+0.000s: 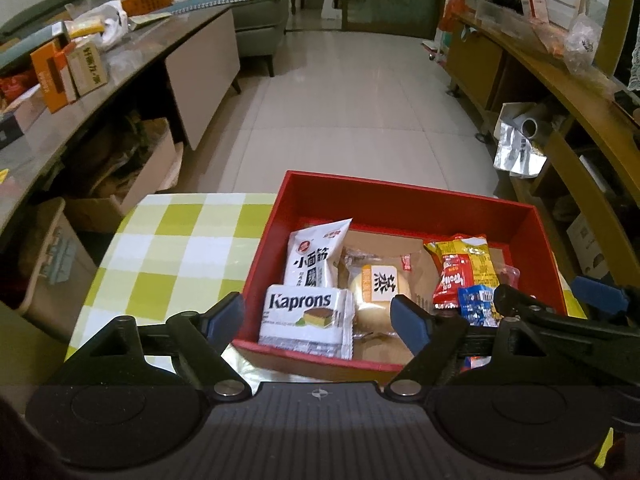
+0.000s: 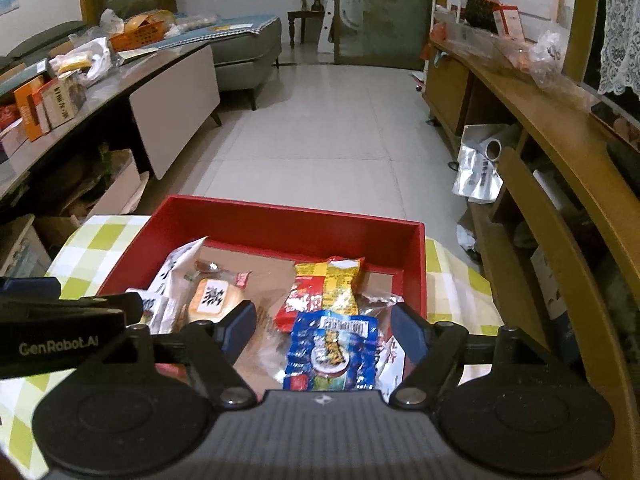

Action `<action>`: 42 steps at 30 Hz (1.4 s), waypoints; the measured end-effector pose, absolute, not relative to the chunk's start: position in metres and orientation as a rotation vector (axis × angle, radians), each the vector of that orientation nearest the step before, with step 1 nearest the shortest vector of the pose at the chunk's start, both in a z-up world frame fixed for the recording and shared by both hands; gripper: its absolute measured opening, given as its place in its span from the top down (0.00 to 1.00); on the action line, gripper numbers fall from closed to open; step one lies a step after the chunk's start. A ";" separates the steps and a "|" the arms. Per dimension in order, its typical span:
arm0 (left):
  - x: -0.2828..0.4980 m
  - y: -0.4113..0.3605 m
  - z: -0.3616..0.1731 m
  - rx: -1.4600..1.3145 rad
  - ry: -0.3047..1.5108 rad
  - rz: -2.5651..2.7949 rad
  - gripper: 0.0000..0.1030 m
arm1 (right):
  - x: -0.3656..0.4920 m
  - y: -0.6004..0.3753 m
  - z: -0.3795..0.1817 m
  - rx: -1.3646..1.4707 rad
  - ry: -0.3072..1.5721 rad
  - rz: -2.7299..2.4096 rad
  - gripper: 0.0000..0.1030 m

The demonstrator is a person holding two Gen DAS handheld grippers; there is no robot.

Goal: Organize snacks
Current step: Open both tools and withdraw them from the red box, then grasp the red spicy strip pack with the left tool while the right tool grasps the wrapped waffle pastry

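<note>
Red box (image 1: 400, 196): six snack packs gathered inside, apparently for tidy storage. Left gripper (image 1: 320, 316) and right gripper (image 2: 323, 322): both released, empty above it.

Open red rectangular box (image 1: 404, 196) on checked surface, holding white Kaprons cake packet (image 1: 306, 320), round wrapped bun (image 1: 374, 296), yellow-red crisp bag (image 2: 328, 290), blue foil packet (image 2: 332, 350)

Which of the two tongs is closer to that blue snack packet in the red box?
The right tongs. They hang open right over the blue packet, which lies between the fingers, untouched. The left tongs hang open over the Kaprons pack, further left in the red box.
</note>
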State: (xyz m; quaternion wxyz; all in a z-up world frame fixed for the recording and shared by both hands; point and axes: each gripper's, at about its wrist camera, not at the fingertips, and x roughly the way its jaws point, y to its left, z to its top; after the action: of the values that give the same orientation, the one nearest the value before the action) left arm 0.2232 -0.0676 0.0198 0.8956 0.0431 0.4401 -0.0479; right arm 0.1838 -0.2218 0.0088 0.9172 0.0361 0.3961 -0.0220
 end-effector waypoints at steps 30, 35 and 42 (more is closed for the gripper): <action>0.181 0.015 -0.059 0.216 1.207 -0.147 0.14 | 0.090 -0.164 -0.025 -0.006 1.017 0.167 0.20; 0.188 0.021 -0.073 0.235 1.236 -0.148 0.14 | 0.058 -0.155 -0.032 -0.007 1.060 0.190 0.20; 0.193 0.032 -0.080 0.169 1.279 -0.173 0.23 | 0.018 -0.134 -0.051 0.012 1.160 0.223 0.20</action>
State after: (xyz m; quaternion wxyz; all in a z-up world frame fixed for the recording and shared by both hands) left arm 0.1934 0.0315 -0.0804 0.7956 0.0786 0.5953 -0.0806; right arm 0.0176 -0.1338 -0.0508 0.8305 0.0057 0.5470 0.1052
